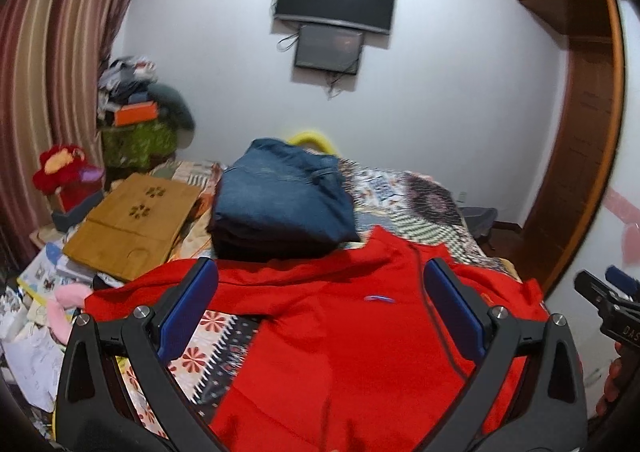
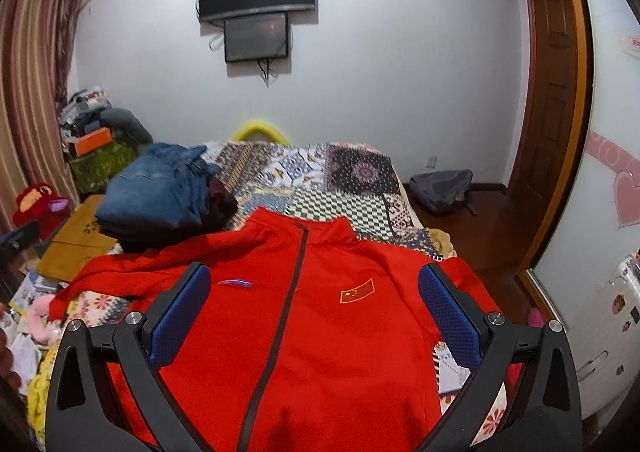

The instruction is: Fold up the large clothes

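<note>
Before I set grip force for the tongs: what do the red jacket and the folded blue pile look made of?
Red jacket: smooth, probably synthetic knit; slight sheen, soft wrinkles, dark zipper. Folded blue pile: likely denim; faded matte blue, thick seams, stiff folds.

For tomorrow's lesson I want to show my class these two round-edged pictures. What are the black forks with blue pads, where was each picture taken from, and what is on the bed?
There is no robot here: a person holds a two-finger gripper in each hand, each carrying a wide-angle camera looking forward along its fingers. One picture comes from the left gripper, the other from the right gripper. The blue pads are the fingertips; both grippers are open and hold nothing. On the patterned bedspread lies a red jacket, spread front up, zipper closed, not yet folded. Behind it sits a stack of folded jeans. The right gripper also shows at the edge of the left view.
</note>
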Available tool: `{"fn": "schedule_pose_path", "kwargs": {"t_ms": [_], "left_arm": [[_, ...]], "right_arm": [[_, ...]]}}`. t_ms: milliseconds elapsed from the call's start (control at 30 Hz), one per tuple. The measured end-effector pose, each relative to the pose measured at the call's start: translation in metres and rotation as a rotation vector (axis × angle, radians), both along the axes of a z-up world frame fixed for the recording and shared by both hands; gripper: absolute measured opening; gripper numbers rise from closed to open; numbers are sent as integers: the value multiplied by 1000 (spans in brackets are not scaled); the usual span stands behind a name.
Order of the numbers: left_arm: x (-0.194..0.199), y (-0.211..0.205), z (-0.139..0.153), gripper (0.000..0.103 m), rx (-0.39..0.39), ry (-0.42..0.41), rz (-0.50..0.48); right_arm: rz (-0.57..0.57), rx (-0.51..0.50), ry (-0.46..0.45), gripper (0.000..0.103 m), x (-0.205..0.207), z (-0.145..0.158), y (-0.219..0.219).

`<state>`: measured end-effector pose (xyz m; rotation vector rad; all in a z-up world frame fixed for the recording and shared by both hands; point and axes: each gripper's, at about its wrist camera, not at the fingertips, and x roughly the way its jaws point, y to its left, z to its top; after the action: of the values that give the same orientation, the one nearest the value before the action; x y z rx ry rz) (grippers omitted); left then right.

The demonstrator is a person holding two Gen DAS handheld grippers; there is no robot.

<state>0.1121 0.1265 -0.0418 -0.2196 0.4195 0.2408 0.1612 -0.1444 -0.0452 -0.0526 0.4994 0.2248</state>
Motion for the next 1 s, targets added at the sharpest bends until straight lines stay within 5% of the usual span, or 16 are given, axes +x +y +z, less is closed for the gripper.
{"fn": "schedule_pose_path", "kwargs": {"t_ms": [267, 533, 700, 800, 1000], "left_arm": [[41, 117, -52, 103, -130, 149, 167], [54, 231, -158, 103, -488, 368, 264], [52, 268, -221, 94, -756, 395, 269], [57, 283, -242, 87, -848, 386, 278], [77, 298, -247, 68, -871, 341, 305]], "right_arm": [[-26, -33, 155, 103, 48, -28, 3], [-26, 21, 323, 103, 75, -57, 5], [-33, 28, 370, 103, 90, -67, 7], [-42, 28, 389, 103, 96, -71, 7], [-63, 41, 415, 103, 103, -77, 3]]}}
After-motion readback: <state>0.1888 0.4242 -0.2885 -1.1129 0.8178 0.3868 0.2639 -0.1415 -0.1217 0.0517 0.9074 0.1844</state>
